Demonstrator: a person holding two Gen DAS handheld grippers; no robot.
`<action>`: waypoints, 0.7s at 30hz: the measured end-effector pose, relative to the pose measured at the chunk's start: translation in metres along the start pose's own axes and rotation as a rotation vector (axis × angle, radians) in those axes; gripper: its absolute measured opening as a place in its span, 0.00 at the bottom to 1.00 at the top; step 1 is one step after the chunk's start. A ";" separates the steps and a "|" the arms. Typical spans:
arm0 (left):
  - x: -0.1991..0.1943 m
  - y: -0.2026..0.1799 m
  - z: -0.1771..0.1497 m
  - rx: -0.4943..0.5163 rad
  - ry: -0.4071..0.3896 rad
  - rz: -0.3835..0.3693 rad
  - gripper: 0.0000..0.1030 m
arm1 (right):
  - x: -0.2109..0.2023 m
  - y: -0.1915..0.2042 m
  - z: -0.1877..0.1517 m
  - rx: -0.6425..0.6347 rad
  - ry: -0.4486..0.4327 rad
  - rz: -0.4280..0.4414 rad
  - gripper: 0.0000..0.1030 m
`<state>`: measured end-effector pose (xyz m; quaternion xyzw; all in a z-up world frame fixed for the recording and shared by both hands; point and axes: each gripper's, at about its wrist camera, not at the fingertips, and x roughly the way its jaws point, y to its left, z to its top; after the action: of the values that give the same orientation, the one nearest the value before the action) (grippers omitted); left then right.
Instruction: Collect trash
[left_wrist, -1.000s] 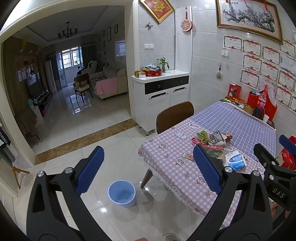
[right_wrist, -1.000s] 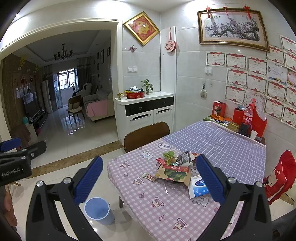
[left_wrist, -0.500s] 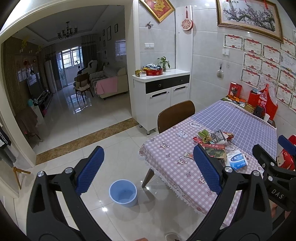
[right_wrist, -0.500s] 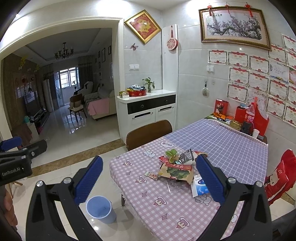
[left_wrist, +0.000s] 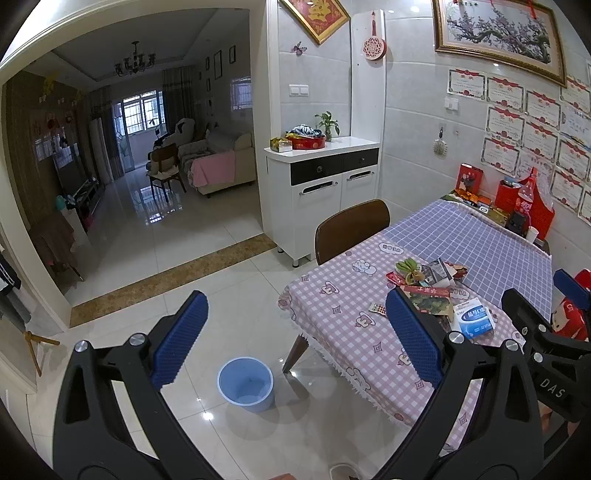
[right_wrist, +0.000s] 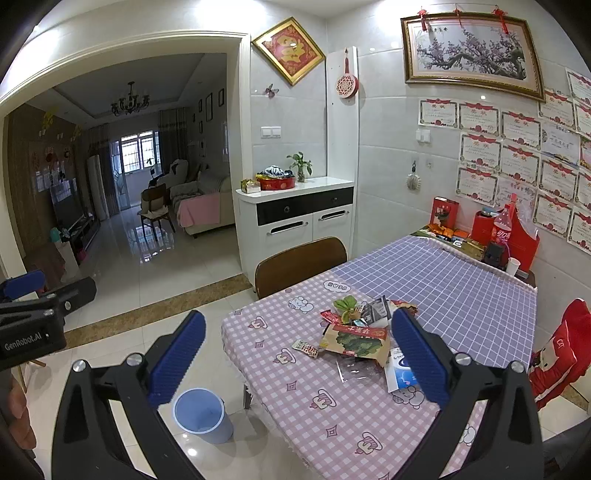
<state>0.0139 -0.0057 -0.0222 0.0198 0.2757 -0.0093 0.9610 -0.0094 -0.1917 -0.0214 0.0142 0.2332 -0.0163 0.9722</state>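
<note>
Both wrist views, approach phase. The left gripper (left_wrist: 295, 339) and the right gripper (right_wrist: 295, 358) hang in the air short of the worktop (right_wrist: 314, 402), a dining table under a pink checked cloth with cartoon prints. In each, the jaws stand wide apart and hold nothing. Compared with the views a second ago, the scene has shifted only slightly in both cameras, with table and bin sitting a little differently in the field. The pile itself is undisturbed. This suggests that collection has not yet begun and that the hands are only lining up.

The trash is a loose pile (right_wrist: 362, 328) near the middle of the pink cloth, well apart from both grippers. It includes a flat brown packet with a green vegetable picture (right_wrist: 356, 341), a white-and-blue carton (left_wrist: 474, 317), a small foil blister strip (right_wrist: 304, 347) lying just left of the packet, a clear plastic sheet (right_wrist: 354, 369), and crumpled wrappers with a green scrap (right_wrist: 345, 304) behind.

The packet lies flat, with its long axis running roughly across the right view. The carton lies flat as well, and its long axis angles away from the table's near edge. The round pale-blue plastic bin (left_wrist: 245, 384) stands upright on the tiled floor, open mouth up, just beside the table's corner.
</note>
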 end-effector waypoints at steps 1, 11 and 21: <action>0.000 0.000 0.000 -0.001 0.000 -0.002 0.92 | 0.000 0.001 0.000 0.000 0.003 0.000 0.96; 0.001 0.008 0.005 -0.005 0.003 -0.003 0.92 | 0.000 0.004 -0.001 0.000 0.004 0.000 0.96; 0.001 0.018 0.008 -0.013 0.006 -0.007 0.92 | 0.001 0.011 0.003 -0.006 0.008 0.001 0.96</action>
<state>0.0197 0.0121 -0.0159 0.0125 0.2786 -0.0106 0.9603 -0.0065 -0.1813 -0.0190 0.0114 0.2370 -0.0153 0.9713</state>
